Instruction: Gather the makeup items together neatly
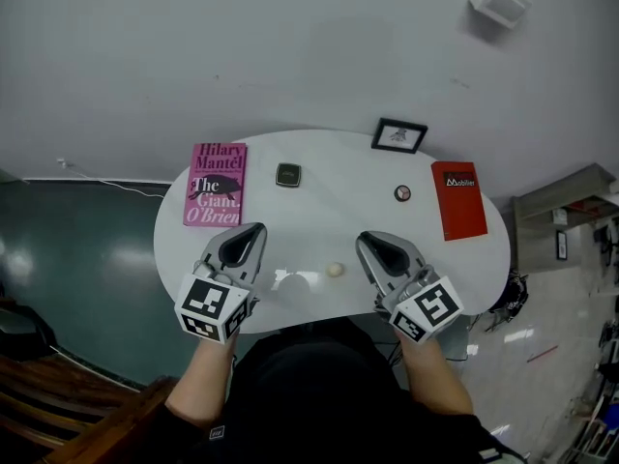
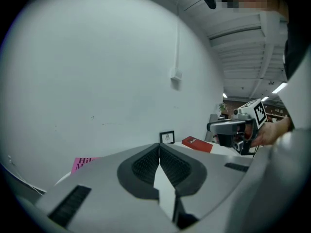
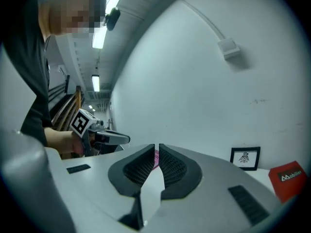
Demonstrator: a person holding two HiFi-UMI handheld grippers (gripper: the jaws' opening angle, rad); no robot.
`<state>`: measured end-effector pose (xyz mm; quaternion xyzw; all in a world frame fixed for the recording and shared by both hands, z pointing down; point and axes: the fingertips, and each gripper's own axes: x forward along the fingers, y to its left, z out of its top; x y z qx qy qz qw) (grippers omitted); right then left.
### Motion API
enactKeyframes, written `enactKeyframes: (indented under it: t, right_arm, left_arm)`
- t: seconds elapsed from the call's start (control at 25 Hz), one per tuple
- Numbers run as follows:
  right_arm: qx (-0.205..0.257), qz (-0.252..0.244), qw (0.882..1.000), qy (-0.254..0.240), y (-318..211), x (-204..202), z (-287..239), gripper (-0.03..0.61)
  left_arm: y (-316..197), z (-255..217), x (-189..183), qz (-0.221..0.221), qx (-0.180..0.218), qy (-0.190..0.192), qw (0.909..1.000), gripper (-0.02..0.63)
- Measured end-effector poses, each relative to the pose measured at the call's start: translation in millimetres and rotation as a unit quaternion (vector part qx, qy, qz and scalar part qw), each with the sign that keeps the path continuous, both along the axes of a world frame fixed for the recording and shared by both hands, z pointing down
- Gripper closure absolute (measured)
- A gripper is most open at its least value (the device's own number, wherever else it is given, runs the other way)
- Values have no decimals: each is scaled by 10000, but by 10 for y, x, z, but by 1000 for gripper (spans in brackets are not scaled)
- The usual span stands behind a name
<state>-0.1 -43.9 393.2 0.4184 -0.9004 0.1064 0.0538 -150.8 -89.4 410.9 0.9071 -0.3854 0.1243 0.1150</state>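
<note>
On the white oval table lie a square black compact, a small round pot and a cream egg-shaped sponge. My left gripper hovers over the near left of the table, shut and empty, just below the pink book. My right gripper is over the near right, shut with nothing in it, and the sponge lies between the two grippers. In the left gripper view the jaws of the left gripper meet. In the right gripper view the right gripper shows closed pads.
A pink book lies at the table's left, a red book at its right. A small framed picture stands at the far edge against the white wall. A dark floor and wooden furniture lie to the left.
</note>
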Motion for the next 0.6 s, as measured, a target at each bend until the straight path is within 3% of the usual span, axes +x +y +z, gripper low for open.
enactKeyframes:
  t: [0.48, 0.6]
  right_arm:
    - [-844, -708, 9937, 202, 57, -222, 1053, 534]
    - [-963, -705, 9921, 389, 163, -202, 1382, 430]
  left_arm:
    - [-137, 425, 209, 213, -154, 131, 9996, 600]
    - [-55, 522, 262, 267, -278, 189, 9991, 600]
